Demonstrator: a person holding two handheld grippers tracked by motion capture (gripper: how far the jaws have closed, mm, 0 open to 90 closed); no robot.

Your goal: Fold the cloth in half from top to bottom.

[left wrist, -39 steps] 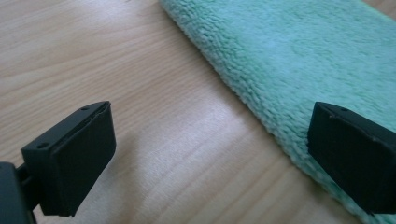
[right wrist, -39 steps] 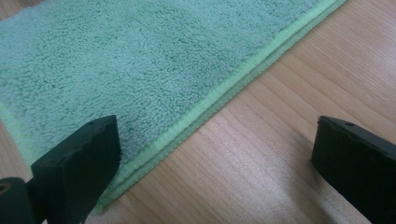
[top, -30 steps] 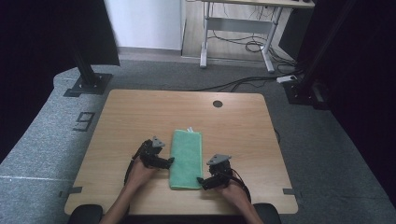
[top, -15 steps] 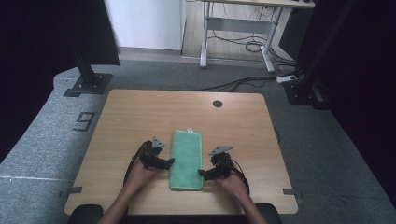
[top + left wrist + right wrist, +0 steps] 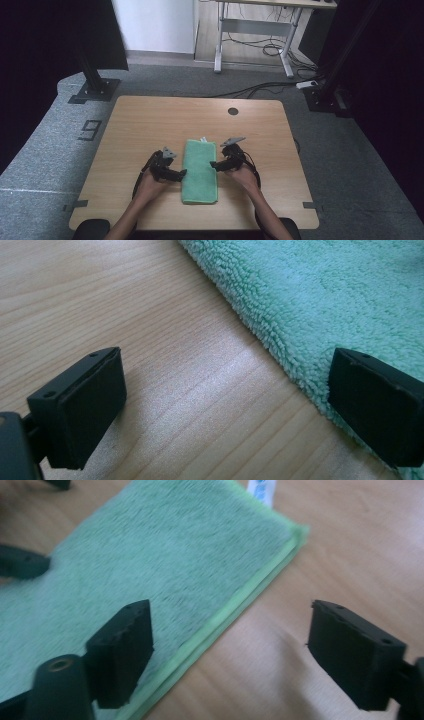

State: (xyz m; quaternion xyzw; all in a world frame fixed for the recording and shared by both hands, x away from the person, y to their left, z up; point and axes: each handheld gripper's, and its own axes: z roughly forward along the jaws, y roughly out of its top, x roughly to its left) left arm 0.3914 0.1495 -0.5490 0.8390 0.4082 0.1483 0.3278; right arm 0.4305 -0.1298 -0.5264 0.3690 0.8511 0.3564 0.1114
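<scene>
A folded green towel [image 5: 200, 170] lies lengthwise on the wooden table [image 5: 150, 125], with a white label [image 5: 203, 139] at its far end. My left gripper [image 5: 182, 173] rests at the towel's left edge. Its jaws stand open in the left gripper view [image 5: 225, 405], one over bare wood, the other over the towel [image 5: 325, 290]. My right gripper [image 5: 214, 165] is at the towel's right edge. Its jaws have just been closing but remain open [image 5: 230, 650]. The towel's [image 5: 150, 555] doubled edge runs between them, and the pads do not press on it.
A round cable hole [image 5: 233, 111] sits near the table's far edge. Behind the table stand a white desk frame [image 5: 250, 35] with cables and two black stands [image 5: 92, 80] on grey carpet. Bare wood lies on both sides of the towel.
My right gripper has moved away from the person along the towel's right edge, toward its middle. The left gripper and the towel have stayed put.
</scene>
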